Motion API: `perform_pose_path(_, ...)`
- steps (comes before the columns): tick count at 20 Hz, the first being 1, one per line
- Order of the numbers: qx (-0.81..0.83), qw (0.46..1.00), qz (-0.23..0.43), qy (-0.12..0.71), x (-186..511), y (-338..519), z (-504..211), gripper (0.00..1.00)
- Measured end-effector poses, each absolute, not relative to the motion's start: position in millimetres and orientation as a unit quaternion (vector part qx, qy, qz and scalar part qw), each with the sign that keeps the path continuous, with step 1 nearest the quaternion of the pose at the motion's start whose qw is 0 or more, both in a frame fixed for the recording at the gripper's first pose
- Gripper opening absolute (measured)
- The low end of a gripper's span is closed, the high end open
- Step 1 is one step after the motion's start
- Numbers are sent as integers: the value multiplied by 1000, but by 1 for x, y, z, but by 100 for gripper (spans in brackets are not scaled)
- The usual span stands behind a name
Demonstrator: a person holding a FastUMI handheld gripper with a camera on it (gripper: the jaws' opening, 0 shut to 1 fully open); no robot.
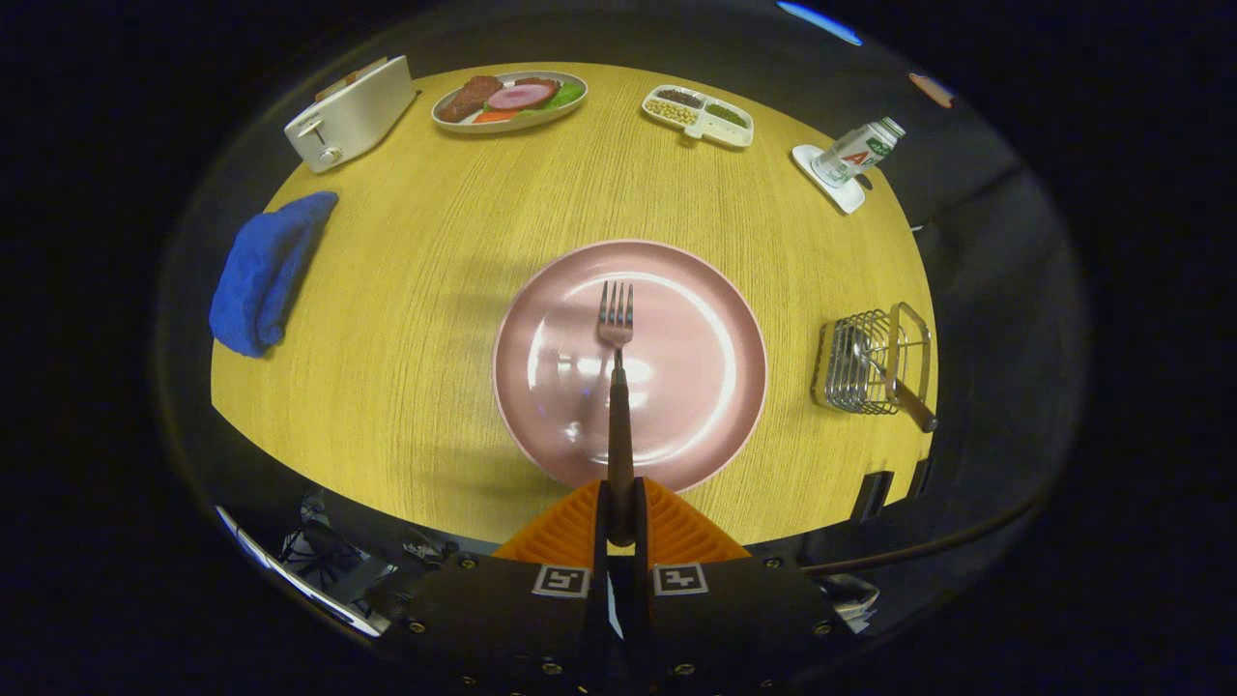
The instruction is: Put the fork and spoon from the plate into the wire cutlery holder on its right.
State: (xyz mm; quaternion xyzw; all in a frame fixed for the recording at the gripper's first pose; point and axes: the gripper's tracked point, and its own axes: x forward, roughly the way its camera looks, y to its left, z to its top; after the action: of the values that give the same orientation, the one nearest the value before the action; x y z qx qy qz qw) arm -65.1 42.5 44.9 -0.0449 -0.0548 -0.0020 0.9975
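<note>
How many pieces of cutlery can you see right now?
2. The fork is clamped in the tool above the pink plate; the spoon already sits in the wire holder. Others may be hidden.

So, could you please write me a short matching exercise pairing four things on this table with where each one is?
Things:
1. fork
2. wire cutlery holder
3. blue cloth
4. toaster

Places:
A. far corner, beyond the blue cloth
B. handle clamped between the gripper fingers, tines over the pink plate
C. right of the plate
D. left of the plate

Pairs: 1-B, 2-C, 3-D, 4-A
</note>
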Motion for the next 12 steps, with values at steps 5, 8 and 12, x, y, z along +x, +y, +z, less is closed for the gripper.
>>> perform_pose_path(5, -47, 995, -15, -82, -92, 37, 64, 10)
perform_pose_path(8, -44, 994, -23, -93, -108, 30, 71, 10)
perform_pose_path(12, -36, 993, -33, -108, -125, 20, 79, 10)
